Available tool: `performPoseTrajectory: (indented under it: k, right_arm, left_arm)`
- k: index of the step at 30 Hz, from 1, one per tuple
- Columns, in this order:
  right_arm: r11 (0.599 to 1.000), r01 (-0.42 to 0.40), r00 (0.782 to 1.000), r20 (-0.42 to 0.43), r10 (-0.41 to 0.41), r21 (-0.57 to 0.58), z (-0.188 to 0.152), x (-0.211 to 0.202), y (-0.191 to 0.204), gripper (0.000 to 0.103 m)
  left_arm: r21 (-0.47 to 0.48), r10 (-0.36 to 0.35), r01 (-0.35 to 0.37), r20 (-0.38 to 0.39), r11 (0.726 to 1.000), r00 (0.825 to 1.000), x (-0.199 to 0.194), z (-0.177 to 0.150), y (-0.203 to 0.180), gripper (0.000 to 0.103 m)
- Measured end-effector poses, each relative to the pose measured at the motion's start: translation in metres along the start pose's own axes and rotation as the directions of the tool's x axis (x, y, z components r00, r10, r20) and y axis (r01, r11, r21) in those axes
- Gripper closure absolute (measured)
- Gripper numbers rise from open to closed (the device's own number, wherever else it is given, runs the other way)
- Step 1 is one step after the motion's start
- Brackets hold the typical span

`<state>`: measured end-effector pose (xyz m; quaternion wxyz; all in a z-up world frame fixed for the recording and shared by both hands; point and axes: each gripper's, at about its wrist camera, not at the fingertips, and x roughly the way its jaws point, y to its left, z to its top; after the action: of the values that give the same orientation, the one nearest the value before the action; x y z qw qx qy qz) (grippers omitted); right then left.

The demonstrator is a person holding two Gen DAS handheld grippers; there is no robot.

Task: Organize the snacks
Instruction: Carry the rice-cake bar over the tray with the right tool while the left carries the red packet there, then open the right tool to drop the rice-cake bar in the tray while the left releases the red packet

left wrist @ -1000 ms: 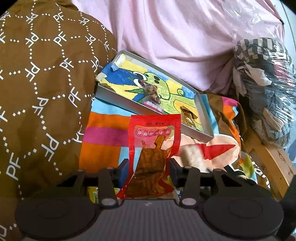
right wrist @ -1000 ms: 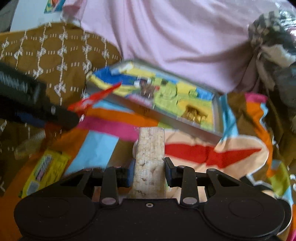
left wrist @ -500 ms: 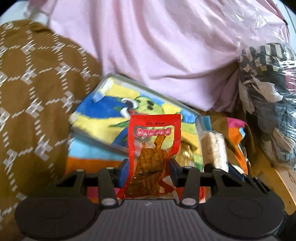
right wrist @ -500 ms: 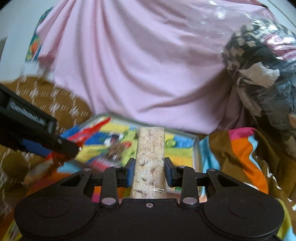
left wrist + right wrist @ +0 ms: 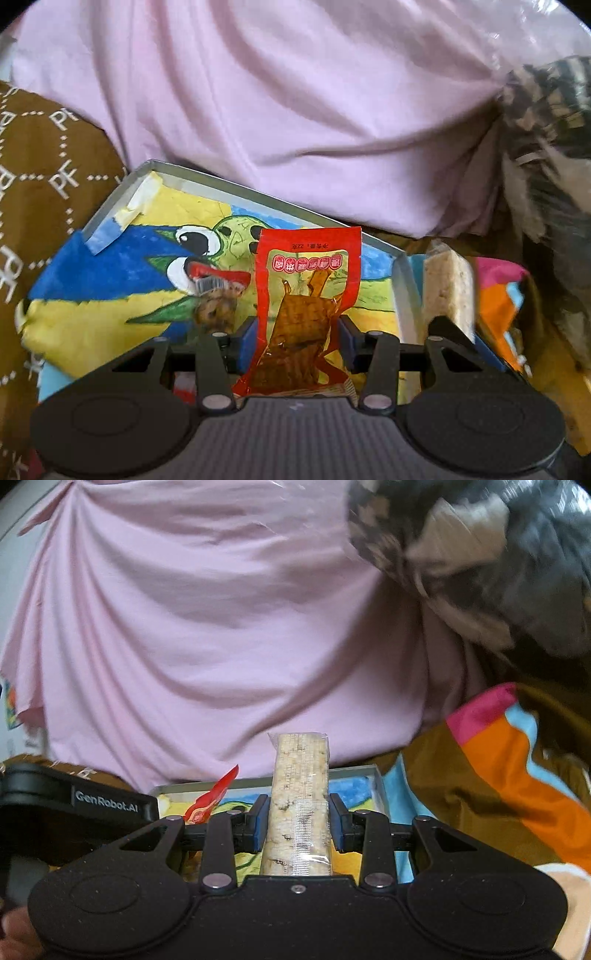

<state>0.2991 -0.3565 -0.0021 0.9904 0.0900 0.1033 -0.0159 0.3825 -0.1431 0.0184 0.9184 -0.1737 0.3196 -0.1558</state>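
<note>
Snacks are held in both tools above a shallow metal tray (image 5: 207, 181) lined with a bright cartoon drawing in blue, yellow and green. The left tool (image 5: 299, 334) has its two fingers closed against a red snack packet (image 5: 306, 295), which stands upright between them; through its clear window a brown dried food shows. The right tool (image 5: 298, 823) has its fingers pressed on a pale rice cracker bar (image 5: 299, 801) in clear wrap, also upright and reaching well past the fingertips.

Seen from the left wrist, the bar sits just beyond the tray's right wall, with the red packet over the tray's near right part. Inside the tray, near the middle, lies another small snack packet (image 5: 216, 295) with a red top edge and brownish contents.

From the right wrist, the left tool's black body, printed "GenRobot.AI", appears at the left, with the red packet's edge showing as a thin sliver.

The tray rests on a striped blanket (image 5: 509, 760) of orange, pink, blue and brown. A pink sheet (image 5: 295, 110) is draped behind, and a brown patterned cushion (image 5: 48, 166) is to the left.
</note>
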Motion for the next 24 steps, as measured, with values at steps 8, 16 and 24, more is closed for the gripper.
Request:
performPoseTrajectory:
  k: [8, 16, 24]
  right_arm:
    - [0.997, 0.051, 0.996, -0.071, -0.047, 0.059, -0.018, 0.030, -0.011, 0.068]
    - [0.997, 0.080, 0.987, -0.142, -0.076, 0.022, -0.031, 0.046, -0.007, 0.068]
    - [0.993, 0.116, 0.983, -0.140, -0.119, -0.034, -0.032, 0.045, -0.004, 0.064]
  left_arm:
    - [0.052, 0.085, -0.083, -0.034, 0.995, 0.996, 0.041, -0.002, -0.006, 0.054]
    - [0.070, 0.104, -0.100, -0.050, 0.992, 0.993, 0.051, -0.011, -0.008, 0.051]
    - [0.019, 0.104, -0.103, -0.085, 0.995, 0.991, 0.056, -0.012, -0.004, 0.040]
